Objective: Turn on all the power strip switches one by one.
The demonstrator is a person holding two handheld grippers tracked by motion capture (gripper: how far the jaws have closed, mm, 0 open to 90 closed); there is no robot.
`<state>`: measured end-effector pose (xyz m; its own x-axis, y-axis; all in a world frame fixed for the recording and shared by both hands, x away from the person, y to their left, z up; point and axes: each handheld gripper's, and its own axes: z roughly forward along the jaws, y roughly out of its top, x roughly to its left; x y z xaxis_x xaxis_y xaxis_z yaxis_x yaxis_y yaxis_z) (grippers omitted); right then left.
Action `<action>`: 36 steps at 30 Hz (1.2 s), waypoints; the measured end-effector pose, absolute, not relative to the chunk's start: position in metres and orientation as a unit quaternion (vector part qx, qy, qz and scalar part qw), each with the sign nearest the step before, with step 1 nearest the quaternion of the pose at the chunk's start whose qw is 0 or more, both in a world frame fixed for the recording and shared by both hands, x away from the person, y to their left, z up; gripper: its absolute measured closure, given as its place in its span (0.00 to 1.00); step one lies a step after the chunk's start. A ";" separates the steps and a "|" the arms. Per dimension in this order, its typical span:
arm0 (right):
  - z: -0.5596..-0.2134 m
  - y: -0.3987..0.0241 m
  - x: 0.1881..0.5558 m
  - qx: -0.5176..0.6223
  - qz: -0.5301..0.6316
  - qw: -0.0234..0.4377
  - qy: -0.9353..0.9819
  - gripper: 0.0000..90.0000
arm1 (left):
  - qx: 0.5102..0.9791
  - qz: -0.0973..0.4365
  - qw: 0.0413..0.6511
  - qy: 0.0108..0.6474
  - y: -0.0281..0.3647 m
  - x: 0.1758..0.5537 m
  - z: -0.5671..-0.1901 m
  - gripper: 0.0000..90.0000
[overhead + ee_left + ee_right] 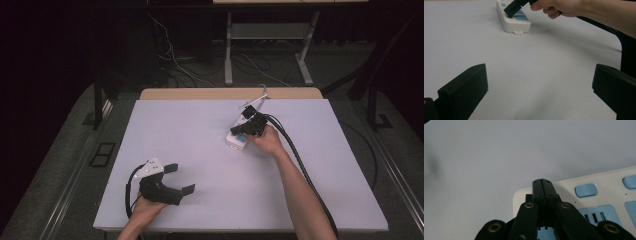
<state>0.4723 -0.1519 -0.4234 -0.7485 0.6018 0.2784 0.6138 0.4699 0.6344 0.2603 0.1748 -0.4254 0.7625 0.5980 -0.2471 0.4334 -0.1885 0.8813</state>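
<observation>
A white power strip (235,142) with blue sockets lies on the white table (200,130), right of centre. My right gripper (236,131) is shut, and its joined tips point down onto the strip's top face near its front end. In the right gripper view the shut jaws (542,183) meet over the strip (604,185), beside a blue button (586,190). The left gripper view shows that gripper (510,10) touching a blue patch on the strip (517,24). My left gripper (181,178) rests at the front left, open, with nothing between its jaws (539,92).
The strip's white cord (260,96) runs off toward the table's back edge, where a wooden strip (200,93) shows. Cables and a stand's legs (228,55) lie on the floor behind. The right gripper's black cable (300,160) trails along the forearm.
</observation>
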 end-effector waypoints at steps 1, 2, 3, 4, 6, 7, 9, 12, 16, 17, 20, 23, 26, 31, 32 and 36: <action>-0.423 -0.152 0.472 -0.354 -0.374 0.008 -0.857 1.00 | 0.766 0.076 0.542 0.337 0.175 0.260 -0.425 0.00; -0.424 -0.152 0.473 -0.354 -0.375 0.009 -0.857 1.00 | 0.765 0.076 0.543 0.338 0.175 0.260 -0.425 0.00; -0.424 -0.153 0.473 -0.355 -0.376 0.011 -0.855 1.00 | 0.765 0.075 0.543 0.339 0.176 0.261 -0.425 0.00; -0.425 -0.155 0.473 -0.361 -0.390 0.021 -0.847 1.00 | 0.764 0.075 0.543 0.339 0.176 0.261 -0.426 0.00; -0.425 -0.156 0.474 -0.366 -0.389 0.019 -0.845 1.00 | 0.763 0.075 0.545 0.340 0.177 0.261 -0.426 0.00; -0.425 -0.157 0.474 -0.368 -0.391 0.020 -0.843 1.00 | 0.763 0.075 0.544 0.340 0.177 0.261 -0.425 0.00; -0.425 -0.158 0.476 -0.369 -0.390 0.020 -0.843 1.00 | 0.763 0.076 0.545 0.339 0.177 0.261 -0.425 0.00; -0.424 -0.162 0.477 -0.376 -0.392 0.025 -0.840 1.00 | 0.763 0.076 0.545 0.340 0.177 0.261 -0.425 0.00; -0.418 -0.167 0.478 -0.378 -0.402 0.025 -0.834 1.00 | 0.763 0.076 0.545 0.340 0.177 0.261 -0.425 0.00; -0.416 -0.169 0.478 -0.379 -0.404 0.024 -0.832 1.00 | 0.763 0.076 0.545 0.340 0.177 0.261 -0.425 0.00; -0.411 -0.172 0.479 -0.380 -0.404 0.019 -0.832 1.00 | 0.763 0.076 0.544 0.339 0.177 0.261 -0.425 0.00; -0.407 -0.177 0.480 -0.381 -0.401 0.013 -0.833 1.00 | 0.764 0.076 0.543 0.339 0.177 0.261 -0.425 0.00; -0.405 -0.182 0.481 -0.382 -0.395 0.005 -0.835 1.00 | 0.764 0.075 0.544 0.340 0.177 0.261 -0.425 0.00; -0.402 -0.186 0.485 -0.384 -0.388 -0.003 -0.838 1.00 | 0.764 0.076 0.543 0.340 0.177 0.261 -0.425 0.00; -0.401 -0.186 0.486 -0.383 -0.386 -0.004 -0.839 1.00 | 0.764 0.076 0.543 0.340 0.177 0.261 -0.425 0.00; -0.397 -0.187 0.491 -0.383 -0.387 -0.008 -0.839 1.00 | 0.763 0.076 0.543 0.341 0.178 0.262 -0.425 0.00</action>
